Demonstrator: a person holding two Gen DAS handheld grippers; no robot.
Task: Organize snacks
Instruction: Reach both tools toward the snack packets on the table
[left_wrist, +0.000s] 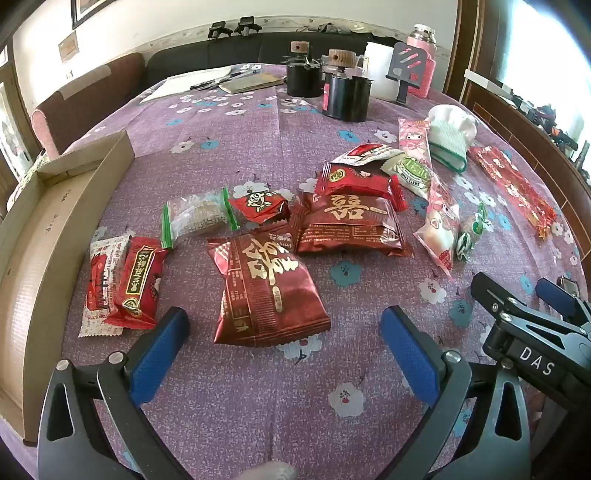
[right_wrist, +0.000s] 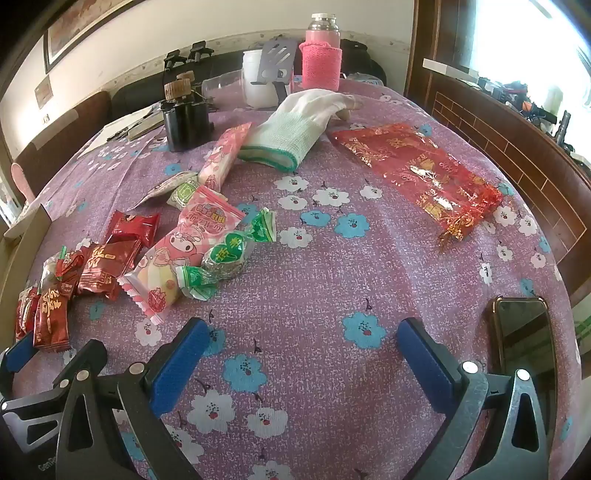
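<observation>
Several snack packets lie on the purple flowered tablecloth (left_wrist: 258, 147). A dark red foil packet (left_wrist: 264, 291) lies just ahead of my open, empty left gripper (left_wrist: 284, 325). A second dark red packet (left_wrist: 347, 225), small red packets (left_wrist: 138, 282) and a clear green-edged packet (left_wrist: 197, 216) lie around it. An open cardboard box (left_wrist: 48, 229) stands at the left. My right gripper (right_wrist: 301, 334) is open and empty over bare cloth. A pink cartoon packet (right_wrist: 184, 251) and a green-wrapped candy (right_wrist: 231, 254) lie ahead-left of it. A red gold-printed bag (right_wrist: 417, 170) lies far right.
A white knit glove (right_wrist: 295, 122) lies mid-table. Black canisters (left_wrist: 345, 96), a white cup (left_wrist: 380, 70), a pink bottle (right_wrist: 321, 59) and papers (left_wrist: 207, 81) stand at the back. A phone (right_wrist: 524, 339) lies near the right edge. The right gripper's body shows in the left wrist view (left_wrist: 532, 325).
</observation>
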